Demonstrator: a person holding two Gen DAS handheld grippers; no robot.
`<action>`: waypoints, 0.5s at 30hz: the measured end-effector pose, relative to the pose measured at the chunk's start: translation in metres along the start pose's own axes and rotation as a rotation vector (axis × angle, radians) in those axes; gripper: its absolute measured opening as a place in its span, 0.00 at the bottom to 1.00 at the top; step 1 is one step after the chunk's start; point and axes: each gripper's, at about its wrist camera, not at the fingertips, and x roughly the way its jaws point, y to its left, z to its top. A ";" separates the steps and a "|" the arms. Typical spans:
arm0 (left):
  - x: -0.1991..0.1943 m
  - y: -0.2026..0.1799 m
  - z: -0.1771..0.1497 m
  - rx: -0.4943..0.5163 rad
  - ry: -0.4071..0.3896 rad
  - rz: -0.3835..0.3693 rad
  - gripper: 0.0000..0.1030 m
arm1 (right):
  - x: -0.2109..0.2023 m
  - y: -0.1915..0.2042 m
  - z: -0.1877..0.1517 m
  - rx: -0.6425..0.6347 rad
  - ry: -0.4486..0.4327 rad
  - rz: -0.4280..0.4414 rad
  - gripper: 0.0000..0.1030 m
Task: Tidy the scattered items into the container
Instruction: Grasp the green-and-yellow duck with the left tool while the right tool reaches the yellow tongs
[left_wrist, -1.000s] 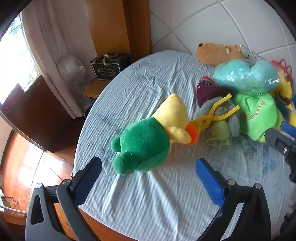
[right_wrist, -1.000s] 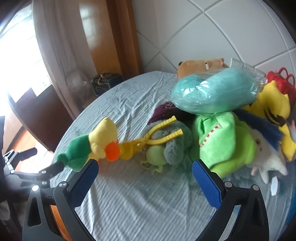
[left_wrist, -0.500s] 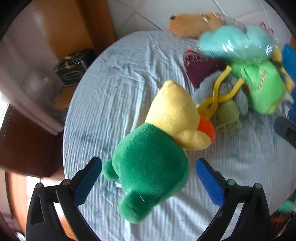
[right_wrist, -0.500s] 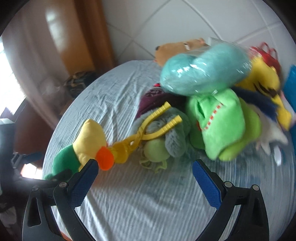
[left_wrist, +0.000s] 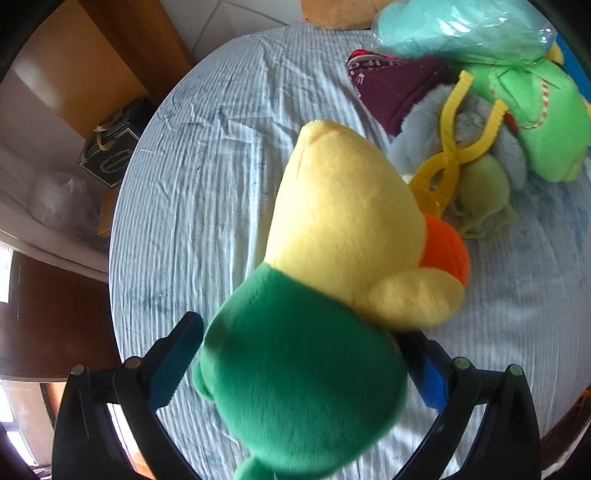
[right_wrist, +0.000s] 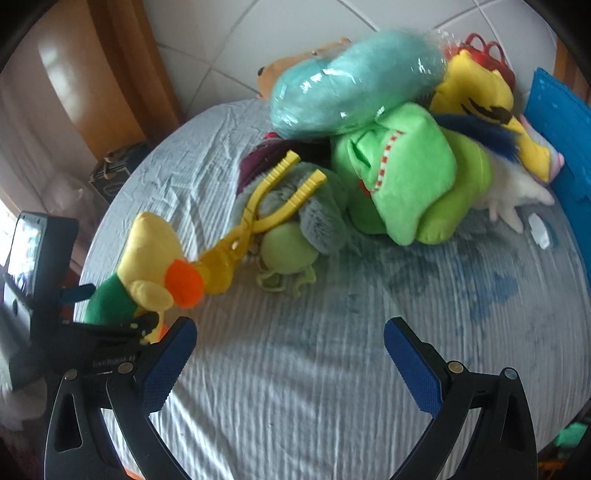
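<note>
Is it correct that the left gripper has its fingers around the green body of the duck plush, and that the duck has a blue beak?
Not quite. The left gripper does have its fingers around the green body of the duck plush, but the beak is orange, not blue. Both wrist views show it; only the finger pads are blue.

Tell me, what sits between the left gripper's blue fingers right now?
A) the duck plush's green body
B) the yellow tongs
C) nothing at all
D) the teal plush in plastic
A: in the left wrist view the duck plush fills the gap of the left gripper, its green body between the blue fingers, while the tongs and teal plush lie farther off.
</note>
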 end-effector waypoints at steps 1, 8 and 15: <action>0.002 0.001 0.000 -0.007 0.002 -0.006 0.95 | 0.003 -0.002 0.000 0.002 0.007 -0.004 1.00; -0.003 0.016 0.001 -0.069 -0.047 -0.071 0.79 | 0.020 -0.002 0.007 -0.012 0.035 -0.003 1.00; -0.026 0.051 -0.005 -0.139 -0.105 -0.053 0.77 | 0.034 0.014 0.017 -0.026 0.039 0.059 1.00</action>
